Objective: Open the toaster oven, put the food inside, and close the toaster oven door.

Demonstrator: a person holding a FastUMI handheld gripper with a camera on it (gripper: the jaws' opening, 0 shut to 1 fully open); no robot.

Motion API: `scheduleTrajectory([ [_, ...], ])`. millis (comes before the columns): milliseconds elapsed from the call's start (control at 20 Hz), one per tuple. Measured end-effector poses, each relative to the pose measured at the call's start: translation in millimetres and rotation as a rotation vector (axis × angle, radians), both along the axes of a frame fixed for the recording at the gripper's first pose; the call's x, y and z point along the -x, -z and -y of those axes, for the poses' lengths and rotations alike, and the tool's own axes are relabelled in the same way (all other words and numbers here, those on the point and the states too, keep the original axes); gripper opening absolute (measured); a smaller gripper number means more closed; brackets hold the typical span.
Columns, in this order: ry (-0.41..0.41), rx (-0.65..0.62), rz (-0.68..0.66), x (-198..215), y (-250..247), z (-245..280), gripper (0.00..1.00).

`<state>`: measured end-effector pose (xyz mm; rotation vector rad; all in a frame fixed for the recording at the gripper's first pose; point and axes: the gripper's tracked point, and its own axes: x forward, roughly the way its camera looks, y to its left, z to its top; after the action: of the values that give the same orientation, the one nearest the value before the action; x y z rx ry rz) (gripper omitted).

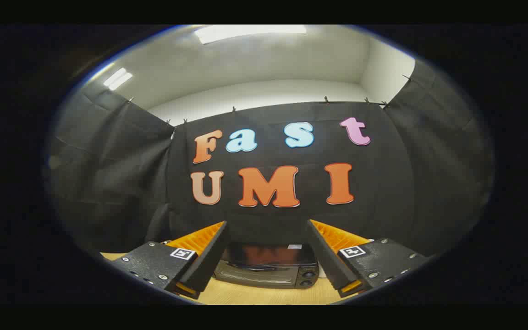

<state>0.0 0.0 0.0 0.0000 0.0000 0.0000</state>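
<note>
Gripper view: hand-held gripper [267, 256] spread wide, empty. Toaster oven [267, 270] at 12 o'clock beyond fingers, on worktop [264, 297], door looked closed. Food not spotted. Best approached level, fingers brought to door's top edge, then pulled down gently.

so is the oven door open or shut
Shut: the oven door sits flush and upright against its front, handle on top. The open gripper fingers are apart, short of the oven, holding nothing.
</note>
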Motion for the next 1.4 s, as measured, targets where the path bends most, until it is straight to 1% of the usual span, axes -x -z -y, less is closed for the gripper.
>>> scheduleTrajectory([
  [1050, 0.001, -0.018, -0.016, -5, 11, 1, 0.98],
  [1250, -0.003, -0.024, -0.028, -10, 19, -1, 0.98],
  [1400, -0.004, -0.030, -0.052, -16, 34, -3, 0.98],
])
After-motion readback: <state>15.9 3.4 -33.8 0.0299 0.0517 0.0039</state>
